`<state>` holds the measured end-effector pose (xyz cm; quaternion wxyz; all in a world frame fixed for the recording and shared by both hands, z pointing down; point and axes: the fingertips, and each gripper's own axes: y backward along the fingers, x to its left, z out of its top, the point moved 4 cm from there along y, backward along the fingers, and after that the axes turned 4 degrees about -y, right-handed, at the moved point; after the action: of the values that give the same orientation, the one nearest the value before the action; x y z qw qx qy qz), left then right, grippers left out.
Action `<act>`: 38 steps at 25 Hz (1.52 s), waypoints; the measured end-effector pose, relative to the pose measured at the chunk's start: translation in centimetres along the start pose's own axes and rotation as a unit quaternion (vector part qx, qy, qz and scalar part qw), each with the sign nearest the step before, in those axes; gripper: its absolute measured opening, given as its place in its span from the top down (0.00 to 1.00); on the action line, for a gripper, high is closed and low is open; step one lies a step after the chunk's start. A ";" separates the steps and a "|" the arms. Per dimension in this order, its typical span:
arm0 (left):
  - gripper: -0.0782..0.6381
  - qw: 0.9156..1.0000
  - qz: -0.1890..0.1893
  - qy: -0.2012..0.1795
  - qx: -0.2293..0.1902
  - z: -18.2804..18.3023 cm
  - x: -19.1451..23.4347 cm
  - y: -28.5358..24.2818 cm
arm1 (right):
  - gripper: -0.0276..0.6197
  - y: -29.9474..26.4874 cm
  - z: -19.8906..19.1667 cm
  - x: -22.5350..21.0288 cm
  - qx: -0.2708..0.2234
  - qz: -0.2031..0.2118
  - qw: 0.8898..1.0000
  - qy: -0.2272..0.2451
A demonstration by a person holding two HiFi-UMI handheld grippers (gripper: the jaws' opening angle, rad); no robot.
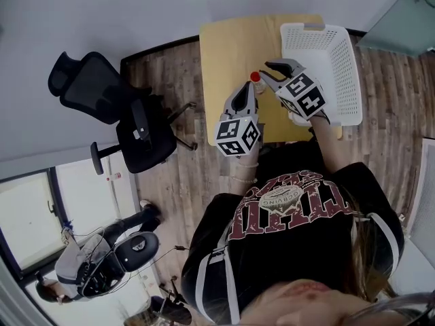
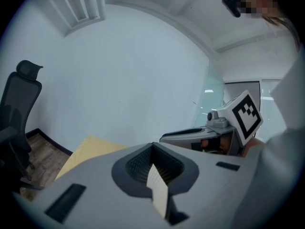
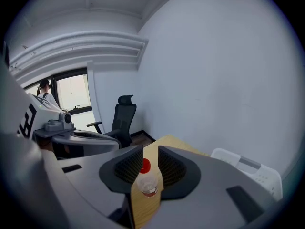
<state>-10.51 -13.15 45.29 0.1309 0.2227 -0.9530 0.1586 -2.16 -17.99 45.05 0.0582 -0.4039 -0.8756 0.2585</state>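
1. Standing on the table [image 1: 224, 46], the small clear red-capped bottle [image 3: 147, 180] is showing through the right claw's [image 3: 150, 150] gap, well beyond its tips.
2. It is looking light and slippery, so its body is seeming the best place to grip.
3. The right claw is gaping, released and empty; the left claw [image 2: 153, 149] beside it is clenching on nothing.
4. A white basket [image 1: 333, 66] is sitting below the right claw.

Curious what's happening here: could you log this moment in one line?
left gripper: shut, empty | right gripper: open, lined up on clear plastic bottle with red cap | light wooden table | white perforated plastic basket
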 end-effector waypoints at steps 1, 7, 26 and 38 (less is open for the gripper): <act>0.83 1.000 -0.004 -0.001 0.000 0.1 -0.2 -0.2 | 0.79 0.2 0.1 -0.2 -0.004 -0.003 1.000 -0.002; 0.83 1.000 -0.025 -0.010 0.000 0.6 -1.8 -1.0 | 0.86 2.0 0.1 -1.5 -0.020 -0.025 0.999 -0.016; 0.83 0.994 -0.103 -0.040 0.019 0.5 -6.7 -4.4 | 0.93 6.9 -2.1 -5.1 -0.039 -0.091 0.993 -0.059; 0.83 0.989 -0.140 -0.046 0.031 0.1 -9.4 -6.0 | 0.93 9.6 -4.1 -6.6 -0.060 -0.108 0.986 -0.112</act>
<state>0.37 -14.70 43.70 0.1007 0.3647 -0.9121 0.1580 10.01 -15.97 44.44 -0.0367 -0.2784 -0.9290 0.2411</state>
